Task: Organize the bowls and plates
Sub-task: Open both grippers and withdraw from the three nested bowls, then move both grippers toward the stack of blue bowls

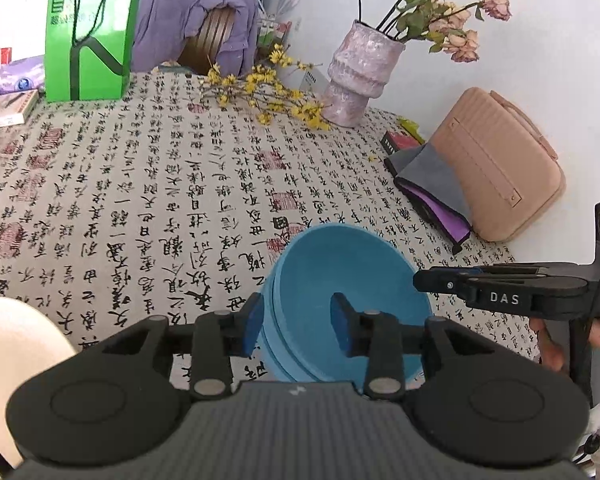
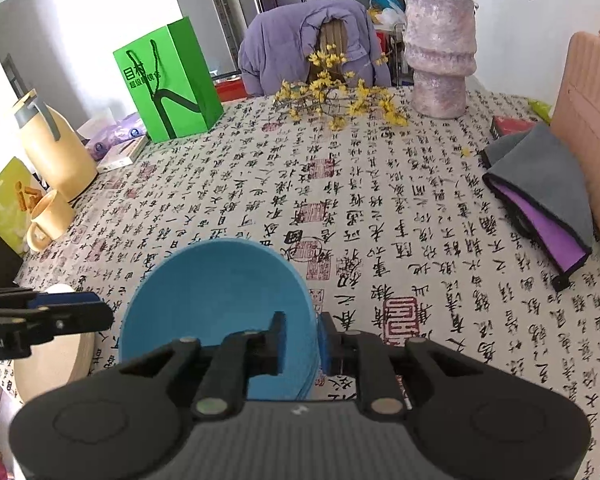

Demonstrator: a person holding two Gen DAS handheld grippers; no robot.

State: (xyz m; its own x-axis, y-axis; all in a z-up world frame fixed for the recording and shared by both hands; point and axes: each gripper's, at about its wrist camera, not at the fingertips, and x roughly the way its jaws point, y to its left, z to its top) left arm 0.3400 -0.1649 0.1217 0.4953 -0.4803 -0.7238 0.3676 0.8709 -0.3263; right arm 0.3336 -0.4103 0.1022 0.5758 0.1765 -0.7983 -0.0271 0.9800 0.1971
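Observation:
A stack of blue bowls (image 1: 340,276) sits on the calligraphy-print tablecloth near the front edge; it also shows in the right wrist view (image 2: 216,292). My left gripper (image 1: 298,326) straddles the stack's left rim, one blue pad outside, one inside, with gaps on both sides. My right gripper (image 2: 302,344) is shut on the stack's right rim, one pad inside and one outside. A cream plate (image 1: 16,332) lies left of the bowls, partly hidden; it also shows in the right wrist view (image 2: 52,360).
A pink vase (image 1: 358,76) with dried flowers, yellow blossom twigs (image 1: 268,96), a green paper bag (image 1: 88,36), a peach case (image 1: 496,164) and a grey-purple cloth (image 1: 436,188) stand around the table. A yellow jug (image 2: 52,148) and mug (image 2: 48,216) sit at the left.

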